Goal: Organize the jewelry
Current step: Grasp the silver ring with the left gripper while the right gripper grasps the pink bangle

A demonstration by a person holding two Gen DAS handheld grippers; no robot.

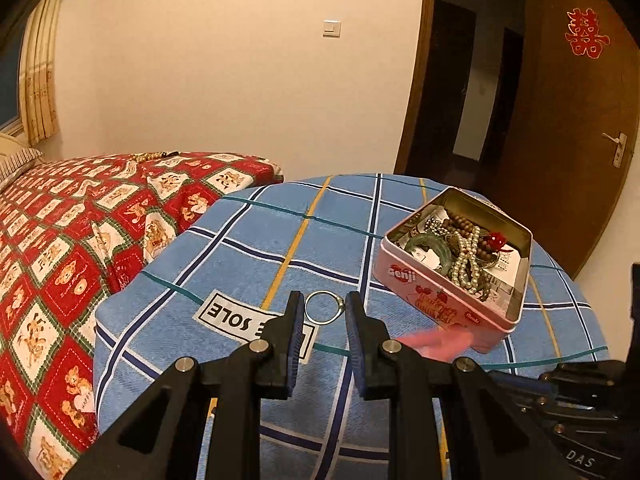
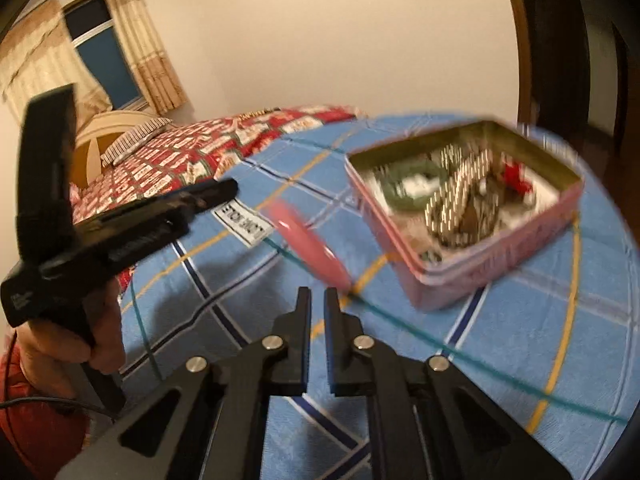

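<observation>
A thin silver ring [image 1: 323, 307] is upright between the pads of my left gripper [image 1: 323, 309], which is shut on it above the blue checked tablecloth [image 1: 248, 240]. To its right stands an open pink tin [image 1: 440, 300] holding a pearl necklace [image 1: 468, 260], a green bangle [image 1: 430, 245], brown beads and a red piece. My right gripper [image 2: 318, 294] is shut with nothing between its fingers. A blurred pink disc-like thing [image 2: 304, 236] sits just beyond its tips, beside the tin [image 2: 480, 264]; I cannot tell whether it touches them.
A bed with a red bear-print cover [image 1: 60, 260] adjoins the table on the left, a bead string [image 1: 150, 156] lying on it. A brown door [image 1: 568, 140] stands open at right. A hand [image 2: 104, 344] holds the left gripper's handle. The cloth has a white label [image 1: 240, 318].
</observation>
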